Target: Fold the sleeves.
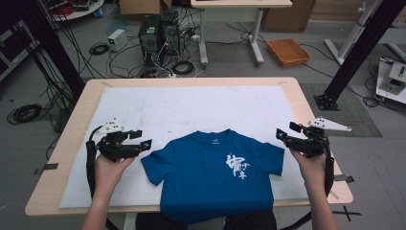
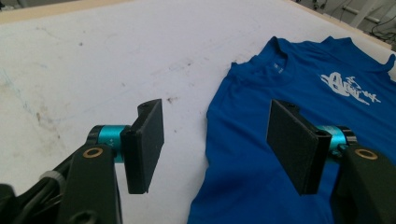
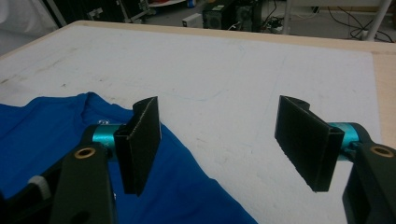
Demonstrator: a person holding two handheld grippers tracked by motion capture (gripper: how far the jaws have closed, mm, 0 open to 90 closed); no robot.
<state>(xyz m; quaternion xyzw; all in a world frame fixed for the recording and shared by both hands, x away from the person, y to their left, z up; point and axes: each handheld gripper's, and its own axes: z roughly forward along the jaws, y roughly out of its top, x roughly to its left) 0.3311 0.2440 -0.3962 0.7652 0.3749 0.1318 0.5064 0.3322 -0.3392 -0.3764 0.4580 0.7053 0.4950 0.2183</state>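
A blue shirt is lying flat on the white mat, collar pointing away, bottom hanging off the near edge. Left gripper and right gripper are waiting wide open, empty, beside its sleeves.

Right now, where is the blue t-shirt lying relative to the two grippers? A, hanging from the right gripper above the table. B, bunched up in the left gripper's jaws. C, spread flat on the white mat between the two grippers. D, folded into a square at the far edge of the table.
C: the blue t-shirt lies spread flat on the white mat, with the left gripper and right gripper open on either side.
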